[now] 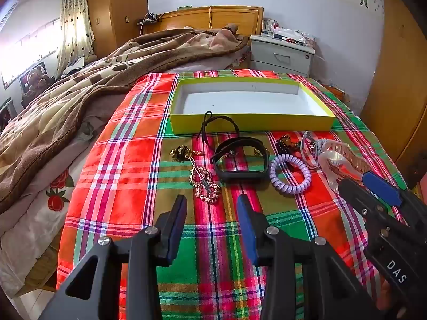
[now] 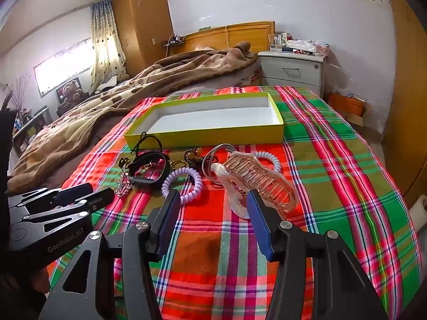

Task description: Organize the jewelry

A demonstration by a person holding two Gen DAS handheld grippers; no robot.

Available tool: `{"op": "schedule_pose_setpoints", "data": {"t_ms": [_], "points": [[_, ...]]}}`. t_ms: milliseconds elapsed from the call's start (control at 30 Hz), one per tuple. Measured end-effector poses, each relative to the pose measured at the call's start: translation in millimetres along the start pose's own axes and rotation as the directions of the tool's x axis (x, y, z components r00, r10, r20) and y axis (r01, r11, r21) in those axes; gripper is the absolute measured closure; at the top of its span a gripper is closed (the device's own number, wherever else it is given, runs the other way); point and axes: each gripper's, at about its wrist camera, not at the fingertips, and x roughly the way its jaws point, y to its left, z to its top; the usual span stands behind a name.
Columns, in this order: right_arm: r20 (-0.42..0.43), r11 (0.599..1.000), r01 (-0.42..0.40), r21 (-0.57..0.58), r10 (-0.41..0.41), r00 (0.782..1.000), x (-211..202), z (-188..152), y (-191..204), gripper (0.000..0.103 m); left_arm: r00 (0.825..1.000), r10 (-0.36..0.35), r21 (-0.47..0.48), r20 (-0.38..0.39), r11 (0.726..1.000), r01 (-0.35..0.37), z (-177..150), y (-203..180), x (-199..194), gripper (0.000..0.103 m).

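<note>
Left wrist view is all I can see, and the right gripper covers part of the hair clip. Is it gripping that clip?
Observer: No. In the right wrist view the right gripper stands open. The pink claw clip lies ahead, by one finger, and no pad presses on it.
Operator: Is anything under the clip?
Observer: Yes. A pearly white piece lies beneath its near end, though I cannot tell what it is.
Operator: Are there more hair ties back there?
Observer: A pale spiral hair tie shows behind the clip. It is apart from the lilac spiral hair tie.
</note>
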Motion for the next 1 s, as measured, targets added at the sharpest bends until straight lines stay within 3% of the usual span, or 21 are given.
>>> {"op": "schedule_pose_setpoints", "data": {"t_ms": [1000], "points": [[0.033, 0.999, 0.038, -0.035, -0.037, 0.999, -5.0, 6.6, 2.4, 0.051, 1.0, 0.015, 0.011, -0.007, 1.0, -0.015, 2.4, -1.4, 0.5, 0.062]]}}
